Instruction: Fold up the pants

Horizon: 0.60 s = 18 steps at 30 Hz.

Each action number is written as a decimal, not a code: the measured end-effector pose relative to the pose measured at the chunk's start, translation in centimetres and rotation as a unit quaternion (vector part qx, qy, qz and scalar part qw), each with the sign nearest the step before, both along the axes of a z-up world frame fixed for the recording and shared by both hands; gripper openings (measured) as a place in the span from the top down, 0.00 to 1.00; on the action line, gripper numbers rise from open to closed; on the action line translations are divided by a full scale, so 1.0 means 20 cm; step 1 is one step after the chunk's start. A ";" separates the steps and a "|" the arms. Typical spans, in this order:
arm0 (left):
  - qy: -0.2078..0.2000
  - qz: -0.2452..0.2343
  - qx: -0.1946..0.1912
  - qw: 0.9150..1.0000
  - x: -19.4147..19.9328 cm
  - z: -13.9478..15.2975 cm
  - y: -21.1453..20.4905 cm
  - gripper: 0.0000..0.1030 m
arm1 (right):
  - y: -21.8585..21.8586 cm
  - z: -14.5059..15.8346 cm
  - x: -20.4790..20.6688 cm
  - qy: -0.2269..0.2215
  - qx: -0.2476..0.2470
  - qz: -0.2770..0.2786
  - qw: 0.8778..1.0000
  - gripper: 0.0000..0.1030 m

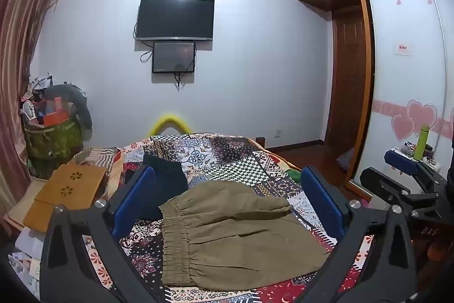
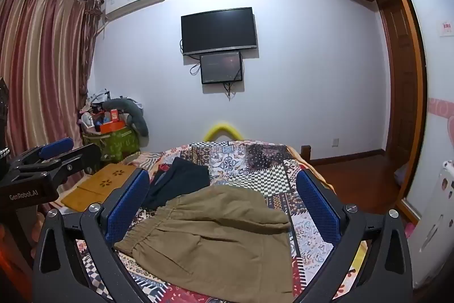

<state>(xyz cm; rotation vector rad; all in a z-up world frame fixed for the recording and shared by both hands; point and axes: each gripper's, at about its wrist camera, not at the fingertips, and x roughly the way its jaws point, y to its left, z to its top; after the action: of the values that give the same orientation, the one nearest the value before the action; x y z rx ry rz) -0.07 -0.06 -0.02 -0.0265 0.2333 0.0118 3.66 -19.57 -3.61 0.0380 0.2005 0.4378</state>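
Olive-khaki pants lie folded on the patchwork bed cover, elastic waistband toward the left. They also show in the right wrist view. My left gripper hovers above the pants, open and empty, its blue pads spread wide. My right gripper is also open and empty above the pants; it appears at the right edge of the left wrist view. The left gripper shows at the left edge of the right wrist view.
A dark garment lies on the bed beyond the pants. A wooden lap tray sits at the bed's left. A cluttered green basket, curtains, wall TV and wardrobe surround the bed.
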 end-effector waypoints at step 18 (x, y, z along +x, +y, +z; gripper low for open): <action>0.006 -0.008 -0.003 1.000 0.03 -0.03 0.00 0.00 | -0.01 -0.03 0.02 0.012 0.001 -0.005 1.000 0.00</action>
<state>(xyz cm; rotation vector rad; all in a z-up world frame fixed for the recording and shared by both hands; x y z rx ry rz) 0.50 -0.02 -0.52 -0.0295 0.2460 -0.0052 4.00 -19.69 -4.18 0.0454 0.2230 0.4267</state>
